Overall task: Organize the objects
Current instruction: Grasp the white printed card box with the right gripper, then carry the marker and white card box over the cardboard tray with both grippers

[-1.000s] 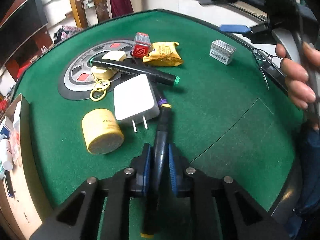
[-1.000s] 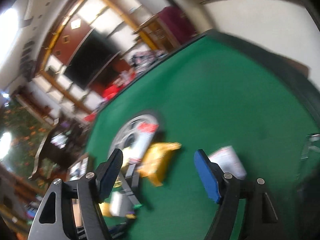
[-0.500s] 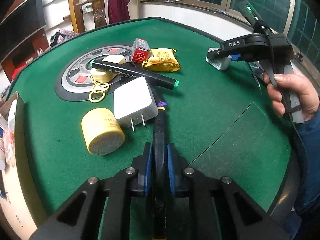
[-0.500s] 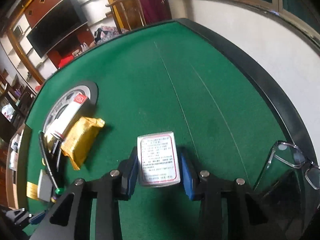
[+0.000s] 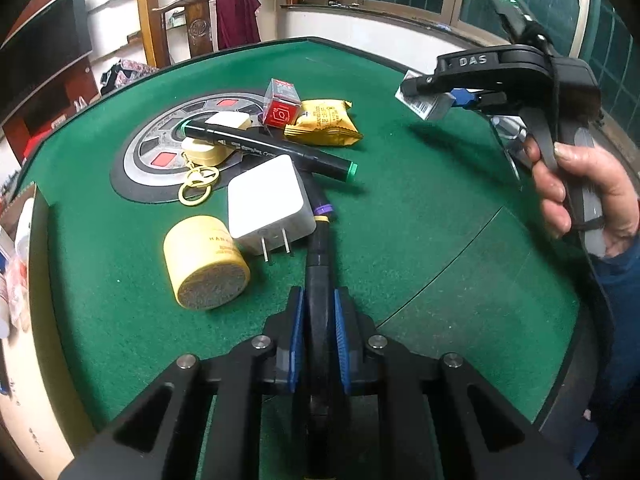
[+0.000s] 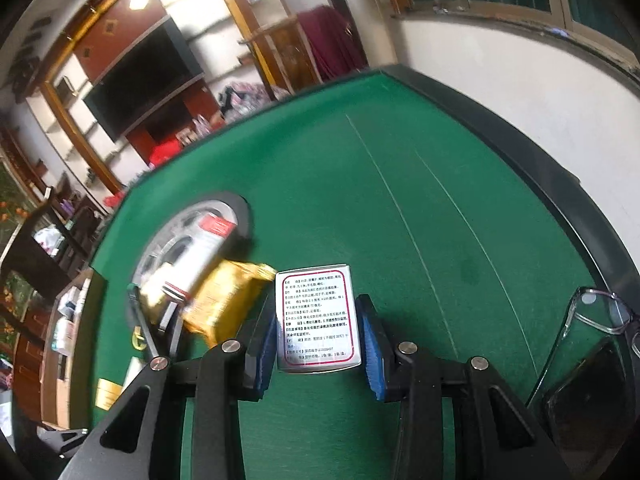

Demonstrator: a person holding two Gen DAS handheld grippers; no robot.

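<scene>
A: Left hand-held gripper (image 5: 316,344)?
B: Clamped tight on a black marker (image 5: 318,280), blue pads on both sides of the barrel. The marker's far end, with purple and yellow bands, runs under the white charger (image 5: 266,204) on the green counter (image 5: 420,208).

A: Right one?
B: The right hand-held gripper (image 6: 320,344) has a small white box (image 6: 318,316) with a red-bordered printed label between its blue pads, and both pads are against the box sides. From the left wrist view the same box (image 5: 426,102) sits up off the felt, carried above the counter's far right side. A hand (image 5: 580,192) is wrapped around the gripper's handle.

A: What's left in the pile?
B: Second black marker with a green cap (image 5: 268,148) lies across the top of the charger and over a cream keychain case (image 5: 206,150) with yellow rings. The charger's prongs point toward the camera. A yellow round tin (image 5: 206,264) lies on its side just beside the charger, touching or nearly so; can't tell which. Behind them, a red box (image 5: 282,104) stands next to a yellow snack packet (image 5: 324,122), touching it.

A: All on the felt?
B: The keychain case and red box sit on the grey round emblem (image 5: 160,156) set in the counter; the rest is on green.

A: Anything near the right gripper?
B: Eyeglasses (image 6: 600,312) and a dark phone (image 6: 588,392) at the counter's right edge, well apart from the pile.
</scene>
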